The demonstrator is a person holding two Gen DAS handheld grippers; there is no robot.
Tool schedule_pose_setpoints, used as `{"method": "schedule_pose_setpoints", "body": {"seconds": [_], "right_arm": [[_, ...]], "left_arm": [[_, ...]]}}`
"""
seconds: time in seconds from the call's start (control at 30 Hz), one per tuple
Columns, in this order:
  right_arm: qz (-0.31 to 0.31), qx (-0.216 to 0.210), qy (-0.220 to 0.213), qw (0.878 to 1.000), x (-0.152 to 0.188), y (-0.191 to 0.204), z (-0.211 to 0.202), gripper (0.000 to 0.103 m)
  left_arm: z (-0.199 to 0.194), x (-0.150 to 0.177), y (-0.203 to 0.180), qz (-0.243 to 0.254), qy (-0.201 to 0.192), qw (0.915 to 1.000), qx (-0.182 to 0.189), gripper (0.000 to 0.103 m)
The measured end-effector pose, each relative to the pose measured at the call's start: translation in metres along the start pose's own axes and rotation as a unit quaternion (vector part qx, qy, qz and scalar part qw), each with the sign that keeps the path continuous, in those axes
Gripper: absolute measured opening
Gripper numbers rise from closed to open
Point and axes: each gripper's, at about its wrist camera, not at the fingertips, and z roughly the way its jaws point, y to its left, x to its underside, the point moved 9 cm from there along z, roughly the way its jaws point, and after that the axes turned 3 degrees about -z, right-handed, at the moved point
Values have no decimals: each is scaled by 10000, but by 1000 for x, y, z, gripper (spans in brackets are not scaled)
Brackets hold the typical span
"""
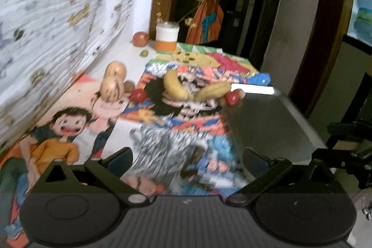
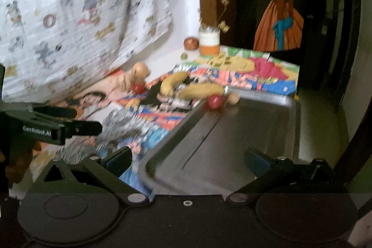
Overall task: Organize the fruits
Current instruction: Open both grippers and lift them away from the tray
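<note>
Two bananas [image 1: 176,85] [image 1: 212,90] lie mid-frame on a colourful mat [image 1: 162,131], red fruits [image 1: 137,95] [image 1: 231,98] beside them, tan ones [image 1: 111,85] to the left. A metal tray [image 2: 232,143], lower right, looks empty. Nothing seems sorted yet; next comes reaching forward for a fruit. Left gripper [image 1: 187,159] and right gripper [image 2: 188,159] both gape, holding nothing.

- You get dim indoor light; both views blur, worst on the mat [image 1: 176,143].
- Glare streaks the tray [image 1: 253,88] rim.
- Fisheye bends edges; corners go black.
</note>
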Motion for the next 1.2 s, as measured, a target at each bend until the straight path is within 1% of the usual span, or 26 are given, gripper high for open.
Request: {"method": "schedule_pose_setpoints", "body": {"seconds": [0.13, 0.23, 0.33, 0.47, 0.77, 0.93, 1.07, 1.2], "right_arm": [[34, -51, 295, 9995, 19, 16, 2, 102], [68, -101, 491, 9987, 29, 27, 3, 102], [42, -138, 637, 9979, 34, 36, 6, 102], [-81, -218, 719, 9971, 35, 50, 9, 102], [-461, -429, 816, 9947, 22, 79, 23, 102], [-645, -481, 862, 9930, 14, 90, 35, 102], [-833, -440, 831, 9921, 0, 91, 45, 102], [-1115, -304, 734, 9906, -21, 88, 56, 102]], "left_arm": [[-12, 17, 6, 108, 81, 9999, -20, 103], [-18, 27, 11, 160, 133, 9997, -112, 103], [-22, 33, 17, 109, 188, 9997, -150, 103], [-26, 37, 27, 45, 236, 9993, -271, 103], [-30, 32, 63, -134, 204, 9978, -610, 103], [-25, 27, 84, -279, 222, 9969, -695, 103], [-19, 18, 98, -345, 171, 9964, -752, 103], [-10, 0, 110, -356, 67, 9961, -810, 103]]}}
